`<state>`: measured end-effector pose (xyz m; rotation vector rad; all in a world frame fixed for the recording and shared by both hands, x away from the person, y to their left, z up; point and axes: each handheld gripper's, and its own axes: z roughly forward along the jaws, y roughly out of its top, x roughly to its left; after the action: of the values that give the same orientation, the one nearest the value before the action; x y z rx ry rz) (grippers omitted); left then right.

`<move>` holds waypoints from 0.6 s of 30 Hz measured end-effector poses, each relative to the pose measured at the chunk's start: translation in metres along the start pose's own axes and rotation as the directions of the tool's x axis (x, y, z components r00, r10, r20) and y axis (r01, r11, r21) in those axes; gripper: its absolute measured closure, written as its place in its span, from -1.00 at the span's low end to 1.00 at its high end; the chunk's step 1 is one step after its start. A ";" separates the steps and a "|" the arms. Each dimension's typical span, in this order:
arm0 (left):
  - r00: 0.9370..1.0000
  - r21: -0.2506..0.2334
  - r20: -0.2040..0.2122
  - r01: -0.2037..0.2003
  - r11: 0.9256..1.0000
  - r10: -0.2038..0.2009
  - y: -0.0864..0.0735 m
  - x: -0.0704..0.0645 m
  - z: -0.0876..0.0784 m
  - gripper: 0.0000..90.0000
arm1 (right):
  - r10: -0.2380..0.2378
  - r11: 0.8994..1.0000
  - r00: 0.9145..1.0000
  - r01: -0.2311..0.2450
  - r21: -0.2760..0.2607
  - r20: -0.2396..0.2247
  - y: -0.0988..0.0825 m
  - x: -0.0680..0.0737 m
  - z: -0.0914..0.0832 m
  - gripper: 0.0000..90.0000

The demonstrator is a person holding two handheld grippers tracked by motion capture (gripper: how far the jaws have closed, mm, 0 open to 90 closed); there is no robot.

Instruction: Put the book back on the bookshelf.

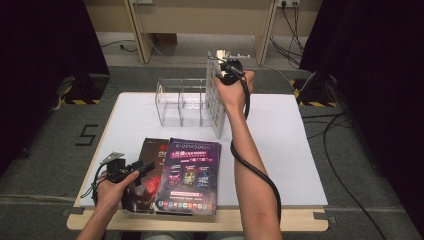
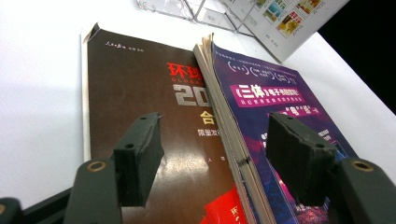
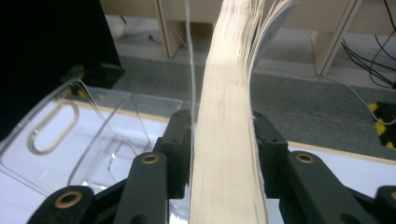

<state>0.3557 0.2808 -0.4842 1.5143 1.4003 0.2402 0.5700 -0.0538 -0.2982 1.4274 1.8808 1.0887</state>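
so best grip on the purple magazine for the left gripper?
Take the purple magazine by its left edge, coming in from the left. That edge lies on the brown magazine, so its page stack stands exposed above the table. The left gripper is open and already straddles it; one finger would probably have to slide under.

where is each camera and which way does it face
High view: above the table's near edge, looking forward and down; both forearms, left hand-held gripper, right hand-held gripper.
Left gripper view: between open jaws at purple magazine.
Right gripper view: along jaws beside upright magazine.
Shared: clear rack.
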 end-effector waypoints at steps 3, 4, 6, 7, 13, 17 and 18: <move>1.000 0.000 0.000 0.000 1.000 0.000 0.000 0.000 0.000 -0.21 | -0.007 1.000 1.000 0.006 0.013 0.014 0.002 0.001 0.002 0.52; 1.000 0.000 -0.001 0.000 1.000 0.000 0.000 0.000 0.000 -0.21 | 0.000 1.000 1.000 0.000 0.017 0.014 0.002 0.001 0.002 0.54; 1.000 0.000 0.000 0.000 1.000 0.000 0.000 0.000 0.000 -0.21 | 0.018 1.000 1.000 -0.018 0.021 0.007 0.002 0.000 0.002 0.59; 1.000 0.001 0.001 -0.003 1.000 0.003 0.000 0.000 0.000 -0.21 | 0.023 1.000 1.000 -0.023 0.021 0.004 0.002 -0.001 0.002 0.61; 1.000 0.000 0.001 -0.004 1.000 0.004 0.000 0.000 0.000 -0.21 | 0.042 0.999 0.999 -0.042 0.009 0.010 0.000 -0.001 0.001 0.63; 1.000 0.000 0.001 -0.001 1.000 0.001 0.000 0.000 0.001 -0.21 | 0.065 0.998 0.998 -0.065 -0.006 0.007 -0.002 -0.003 0.000 0.64; 1.000 0.000 0.001 -0.001 1.000 0.001 0.000 0.000 0.001 -0.21 | 0.068 0.998 0.998 -0.068 -0.011 0.003 -0.003 -0.004 -0.001 0.64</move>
<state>0.3560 0.2803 -0.4845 1.5150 1.3996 0.2399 0.5687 -0.0577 -0.3004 1.4961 1.8333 1.1258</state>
